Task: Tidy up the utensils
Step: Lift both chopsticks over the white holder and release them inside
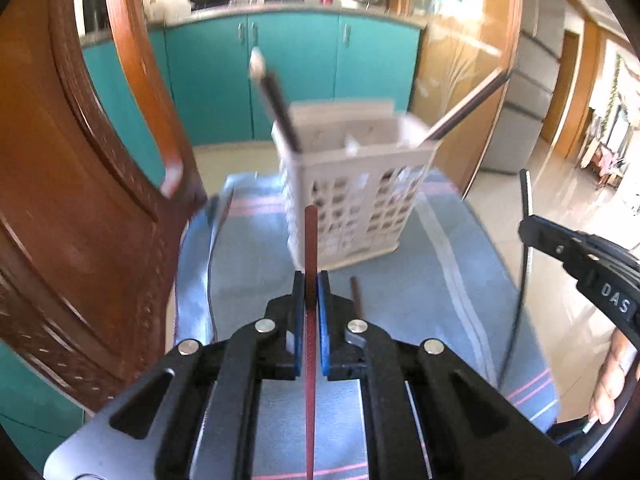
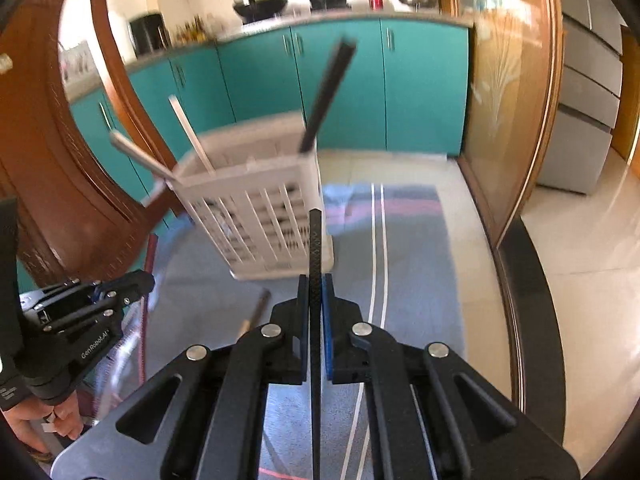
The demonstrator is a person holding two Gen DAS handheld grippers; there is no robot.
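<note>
My left gripper (image 1: 311, 280) is shut on a red-brown chopstick (image 1: 311, 240), which points up and forward toward the white slotted utensil basket (image 1: 352, 200). My right gripper (image 2: 316, 280) is shut on a black chopstick (image 2: 315, 240), held just in front of the same basket (image 2: 256, 216). The basket stands on a blue striped cloth (image 1: 420, 280) and holds a dark chopstick (image 1: 276, 108) and others leaning out (image 2: 328, 92). One more brown chopstick (image 1: 357, 296) lies on the cloth (image 2: 408, 264) near the basket. The right gripper with its black chopstick shows at the left view's right edge (image 1: 528, 208).
A carved wooden chair back (image 1: 80, 200) rises close on the left of the cloth. Teal kitchen cabinets (image 1: 292, 68) run behind, with pots on the counter. A glass-panelled wooden door (image 2: 508, 120) and tiled floor lie to the right. A person's hand (image 1: 612, 384) grips the right tool.
</note>
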